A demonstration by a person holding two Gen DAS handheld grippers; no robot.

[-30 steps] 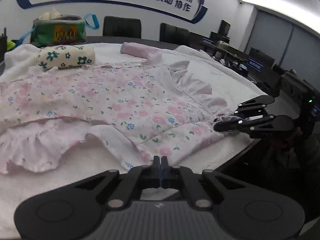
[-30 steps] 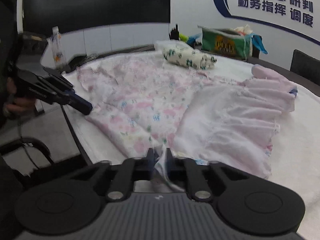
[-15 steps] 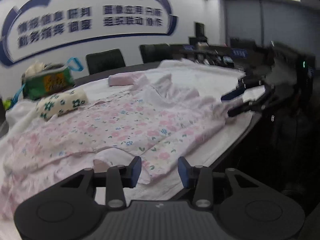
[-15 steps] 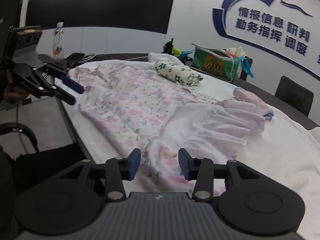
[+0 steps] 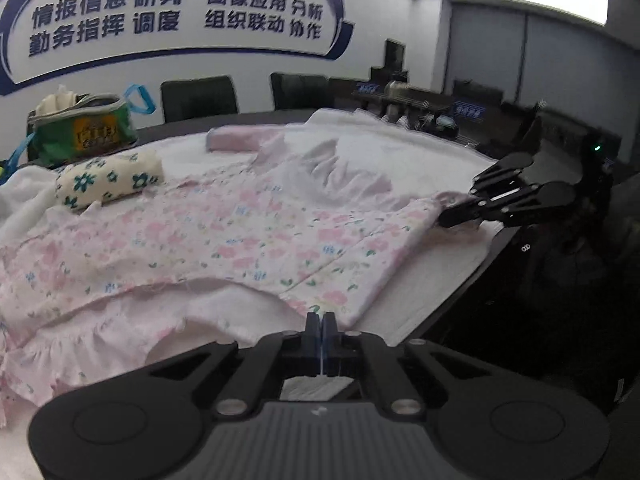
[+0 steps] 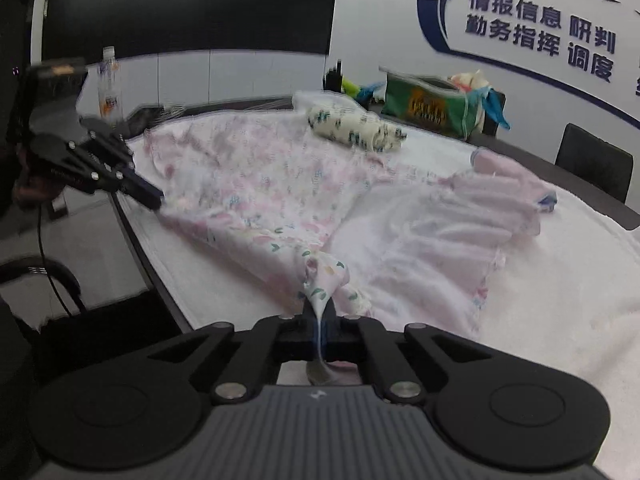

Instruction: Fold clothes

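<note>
A pink floral dress (image 5: pixel 248 236) lies spread on the white-covered table (image 5: pixel 432 288); it also shows in the right wrist view (image 6: pixel 260 192). My left gripper (image 5: pixel 321 322) is shut on the dress's near hem corner at the table's front edge. My right gripper (image 6: pixel 319 312) is shut on the other hem corner, with a fold of floral cloth bunched between its fingers. Each gripper shows in the other's view: the right gripper (image 5: pixel 448 220) at the dress's right corner, the left gripper (image 6: pixel 154 200) at its left corner. The ruffled sleeve (image 6: pixel 472 208) lies to the right.
A rolled floral garment (image 5: pixel 108 178) and a folded pink garment (image 5: pixel 236 138) lie at the back. A green bag (image 5: pixel 80 128) stands behind them. Dark chairs (image 5: pixel 198 96) line the far side. A water bottle (image 6: pixel 108 80) stands at far left. The table edge (image 6: pixel 160 280) drops off close by.
Half a second ago both grippers were open and back from the dress. Now both have closed on the hem corners at the front edge, and the right one lifts a fold.
</note>
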